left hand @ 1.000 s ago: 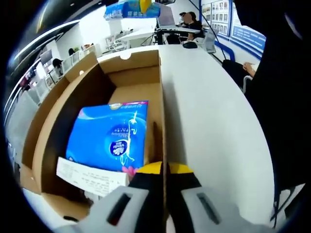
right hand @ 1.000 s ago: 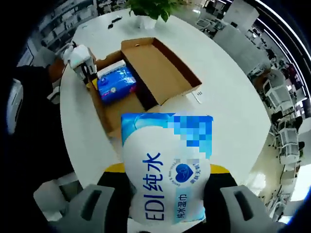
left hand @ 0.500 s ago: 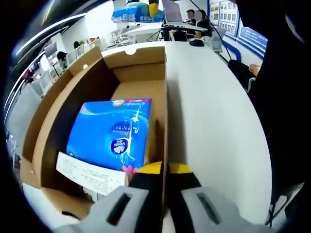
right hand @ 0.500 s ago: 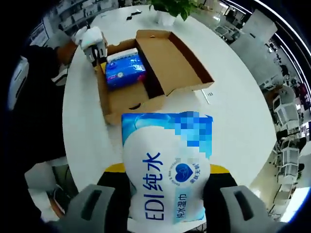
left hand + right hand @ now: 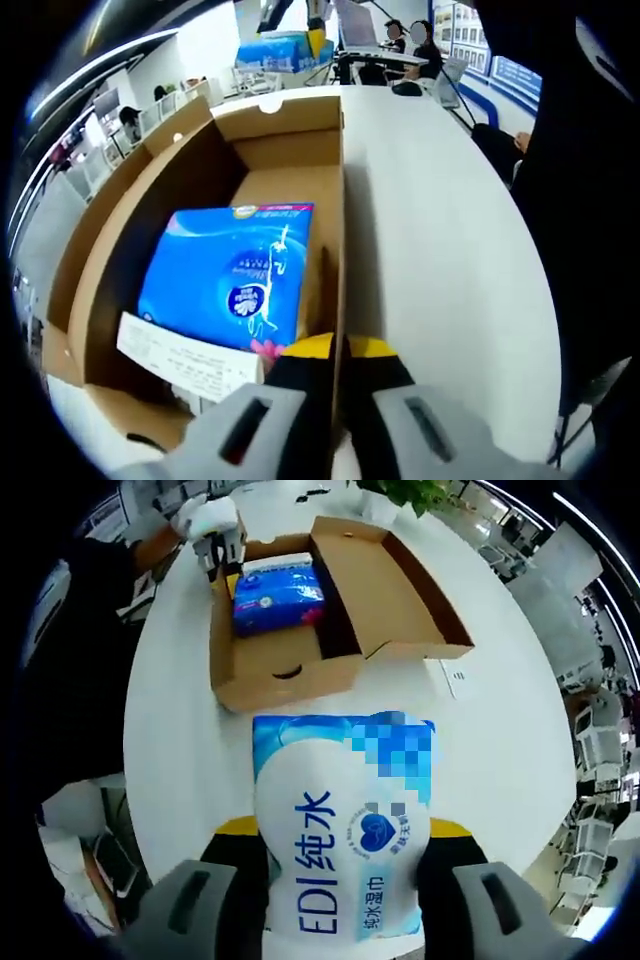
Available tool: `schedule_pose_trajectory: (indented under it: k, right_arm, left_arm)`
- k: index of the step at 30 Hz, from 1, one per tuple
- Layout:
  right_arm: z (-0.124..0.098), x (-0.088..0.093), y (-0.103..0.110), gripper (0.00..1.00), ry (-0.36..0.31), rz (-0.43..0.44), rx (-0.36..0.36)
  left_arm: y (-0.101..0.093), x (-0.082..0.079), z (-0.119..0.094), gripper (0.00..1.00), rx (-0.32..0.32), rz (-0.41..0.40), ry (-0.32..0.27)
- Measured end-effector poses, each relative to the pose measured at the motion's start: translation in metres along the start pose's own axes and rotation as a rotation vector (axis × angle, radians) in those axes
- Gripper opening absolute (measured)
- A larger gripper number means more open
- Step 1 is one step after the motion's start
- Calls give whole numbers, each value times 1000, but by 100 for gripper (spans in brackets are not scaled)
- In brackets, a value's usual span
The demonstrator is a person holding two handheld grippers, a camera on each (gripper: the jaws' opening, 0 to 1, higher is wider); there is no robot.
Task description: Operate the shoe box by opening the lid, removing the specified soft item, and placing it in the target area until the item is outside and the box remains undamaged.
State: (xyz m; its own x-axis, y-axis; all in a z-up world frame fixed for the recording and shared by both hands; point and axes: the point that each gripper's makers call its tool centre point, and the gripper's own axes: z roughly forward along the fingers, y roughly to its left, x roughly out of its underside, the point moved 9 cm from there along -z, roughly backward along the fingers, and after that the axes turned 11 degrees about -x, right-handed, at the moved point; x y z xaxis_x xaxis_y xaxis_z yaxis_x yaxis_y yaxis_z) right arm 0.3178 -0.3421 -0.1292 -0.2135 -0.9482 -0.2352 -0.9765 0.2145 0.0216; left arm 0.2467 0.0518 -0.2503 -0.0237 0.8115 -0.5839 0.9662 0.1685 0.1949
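Observation:
The open cardboard shoe box [image 5: 110, 240] holds a blue packet [image 5: 230, 275] with a white slip [image 5: 185, 362] lying over its near end. My left gripper [image 5: 338, 348] is shut on the box's right wall, which runs up between its yellow tips. My right gripper [image 5: 340, 830] is shut on a white and blue wipes pack [image 5: 340, 810], held above the white table, outside the box [image 5: 280, 675]. From there the lid [image 5: 395, 585] lies folded open, the blue packet [image 5: 278, 595] sits inside, and the left gripper [image 5: 222, 548] is at the far wall in a white-gloved hand [image 5: 205, 515].
The round white table [image 5: 180, 720] carries a small white paper [image 5: 455, 675] beside the lid and a potted plant [image 5: 415, 490] at its far edge. A dark-clothed person [image 5: 590, 200] stands at the table's right side. Desks and people fill the office behind.
The right gripper view has shifted with the wipes pack still held, so the box now appears higher and turned. The left gripper keeps its hold on the box wall.

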Motion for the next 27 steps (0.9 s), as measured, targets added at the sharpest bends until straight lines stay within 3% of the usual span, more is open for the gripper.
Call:
schedule_pose_trajectory:
  k: [16, 27]
  right_arm:
    - [34, 4, -5, 58, 38, -74, -32]
    - [45, 10, -7, 58, 40, -70, -64]
  left_arm:
    - [-1, 0, 0, 2, -19, -5, 8]
    - [-2, 0, 0, 2, -21, -11, 14]
